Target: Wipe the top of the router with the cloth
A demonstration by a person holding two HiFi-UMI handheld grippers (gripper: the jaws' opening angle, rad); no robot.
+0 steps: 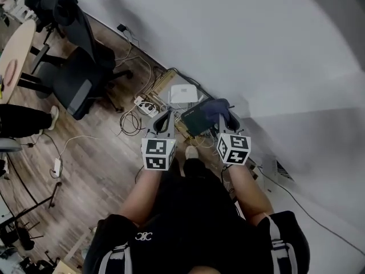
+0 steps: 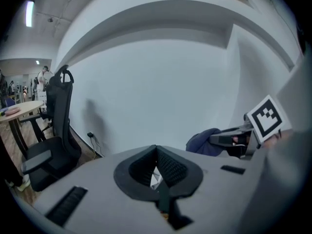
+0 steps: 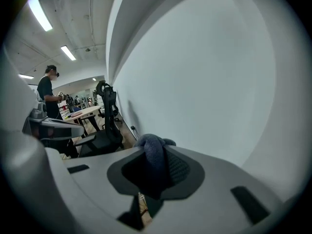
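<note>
jaws first: those of the right gripper (image 1: 227,122) are clamped on the cloth (image 3: 152,147), a dark blue wad bulging past their tips. those of the left gripper (image 2: 156,155) are pressed together with nothing between them.

the white wall (image 1: 256,39) rises directly behind the router (image 1: 183,93), so a long forward stroke could drive the jaw tips into it. the wooden floor (image 1: 97,153) carries the router, and reaching down that far may make the wipe unsteady. an office chair (image 1: 80,73) stands well to the router's left, out of the way. a dark box (image 1: 195,120) lies just on the near side of the router, under the cloth, which hangs to the router's near right and not on it. the box could be brushed instead. the router looks light, and with nothing steadying it, a firm wipe may push it along. a power strip (image 1: 146,107) and loose cables (image 1: 130,121) sit just to its left. a shove could strain a plug, and a trailing fold might snag a lead. if the wad sits off-centre, bare jaw tips may scrape the top.
</note>
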